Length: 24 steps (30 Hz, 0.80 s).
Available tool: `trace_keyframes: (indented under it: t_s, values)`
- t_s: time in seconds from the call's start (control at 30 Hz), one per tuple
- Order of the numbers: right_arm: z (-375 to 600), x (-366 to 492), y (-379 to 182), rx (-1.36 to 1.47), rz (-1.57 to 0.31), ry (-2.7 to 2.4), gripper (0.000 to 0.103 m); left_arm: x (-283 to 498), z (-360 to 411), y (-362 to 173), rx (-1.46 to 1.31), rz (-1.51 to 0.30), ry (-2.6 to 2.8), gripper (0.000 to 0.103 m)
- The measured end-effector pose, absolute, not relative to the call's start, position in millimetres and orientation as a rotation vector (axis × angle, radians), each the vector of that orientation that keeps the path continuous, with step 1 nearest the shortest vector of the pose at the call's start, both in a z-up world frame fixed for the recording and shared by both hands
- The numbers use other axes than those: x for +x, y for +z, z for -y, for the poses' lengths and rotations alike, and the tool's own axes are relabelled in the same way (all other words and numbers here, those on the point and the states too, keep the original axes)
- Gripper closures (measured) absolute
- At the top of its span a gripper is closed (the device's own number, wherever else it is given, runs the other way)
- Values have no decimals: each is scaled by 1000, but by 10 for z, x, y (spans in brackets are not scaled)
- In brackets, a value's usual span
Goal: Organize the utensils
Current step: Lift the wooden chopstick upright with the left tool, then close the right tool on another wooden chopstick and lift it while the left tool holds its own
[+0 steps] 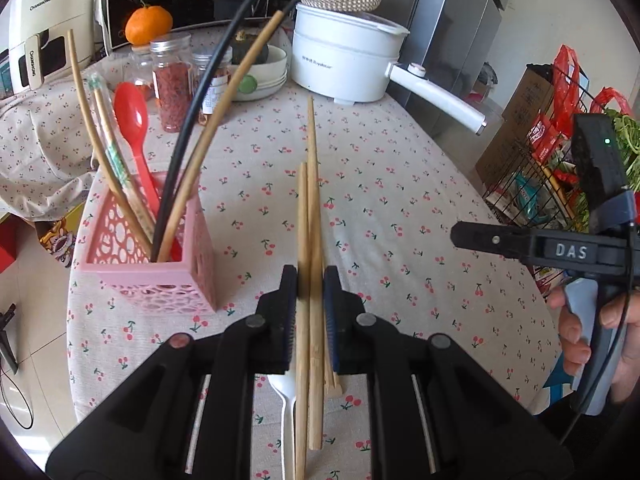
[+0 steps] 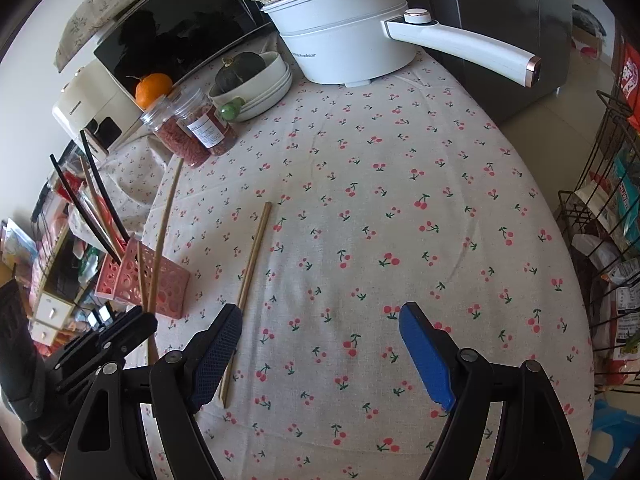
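Observation:
My left gripper (image 1: 310, 280) is shut on a pair of bamboo chopsticks (image 1: 312, 208) and holds them pointing forward above the cherry-print tablecloth. A white plastic spoon (image 1: 285, 408) lies under it. The pink perforated holder (image 1: 160, 276) stands to its left with a red spoon (image 1: 134, 128), wooden chopsticks and black chopsticks in it; it also shows in the right wrist view (image 2: 160, 284). My right gripper (image 2: 320, 344) is open and empty over the table. One bamboo chopstick (image 2: 250, 272) lies on the cloth by its left finger.
At the back stand a white electric pot (image 1: 340, 64) with a long handle, stacked bowls (image 1: 264, 76), spice jars (image 1: 172, 80) and an orange (image 1: 148, 24). A wire rack with packets (image 1: 560, 152) stands right of the table edge.

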State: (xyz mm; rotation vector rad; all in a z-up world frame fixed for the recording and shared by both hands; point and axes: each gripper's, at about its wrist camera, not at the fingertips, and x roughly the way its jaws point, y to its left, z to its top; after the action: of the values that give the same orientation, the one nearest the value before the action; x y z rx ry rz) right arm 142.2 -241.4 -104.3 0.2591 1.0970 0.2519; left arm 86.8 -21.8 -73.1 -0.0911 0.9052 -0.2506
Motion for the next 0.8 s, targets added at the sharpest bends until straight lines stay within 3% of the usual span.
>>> trace_keyframes:
  t_s: [0.23,0.5,0.6,0.8]
  values:
    - [2124,1774,-1335,284,-1200,301,22,801,10,-609,-135,-852,-245,88]
    - [1706,2102,-1621,331,-1256,328,61,780,-92,-619,-160,-858,-253,88]
    - [1550,2158,-1720,292,-1280,312,71,772,-116,-621,-169,-861,-255,88]
    - [1410,2171,-1752,189,-1270,277,75,784,-167,-644,-178,-870,-250,88]
